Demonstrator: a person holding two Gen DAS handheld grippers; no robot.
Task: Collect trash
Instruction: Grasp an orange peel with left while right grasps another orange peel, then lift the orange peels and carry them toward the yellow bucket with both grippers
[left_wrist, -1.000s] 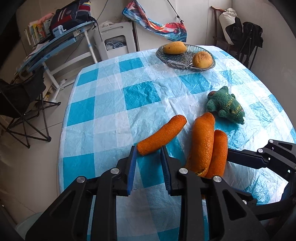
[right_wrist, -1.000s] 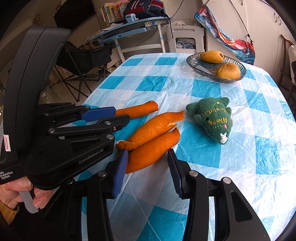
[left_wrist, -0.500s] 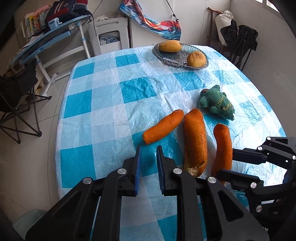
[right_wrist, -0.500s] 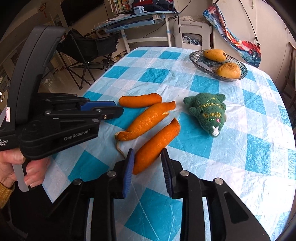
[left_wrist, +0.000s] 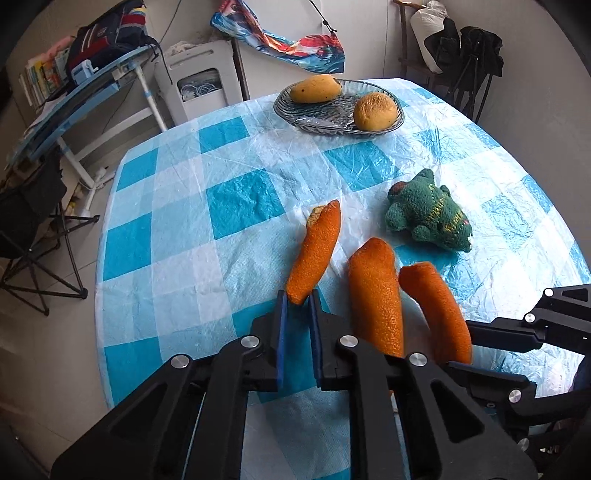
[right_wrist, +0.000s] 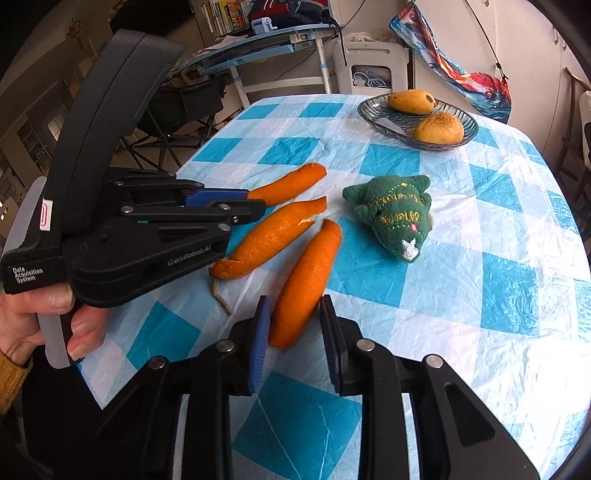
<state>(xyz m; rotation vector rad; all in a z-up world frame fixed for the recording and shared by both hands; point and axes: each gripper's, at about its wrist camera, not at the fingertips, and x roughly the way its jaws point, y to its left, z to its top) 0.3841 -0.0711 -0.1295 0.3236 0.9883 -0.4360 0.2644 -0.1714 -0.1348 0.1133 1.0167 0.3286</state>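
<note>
Since a second ago both pairs of jaws have narrowed from a wide spread onto separate peels, and the left-hand peel has swung from lying slantwise to pointing away from the near edge of the table (left_wrist: 155, 236). The left gripper (left_wrist: 295, 299) is closing, its blue pads pinching the near tip of the left orange peel (left_wrist: 317, 251), which lies a little in from the table's near edge. The right gripper (right_wrist: 293, 314) is closing too, its pads on either side of the near end of the right orange peel (right_wrist: 306, 280); whether they already press it I cannot tell for certain, though they look to be touching. The middle orange peel (right_wrist: 269, 240) lies free between the two, close beside both. To do this step well, I judge each hand should finish its squeeze before lifting, since the curled rind is springy and the left grip has only the tip; lift straight up and slowly, so neither held peel drags the middle one toward the edge. The green plush toy (right_wrist: 395, 218) and the fruit dish (right_wrist: 373, 116) at the far side are not trash and should stay put.
</note>
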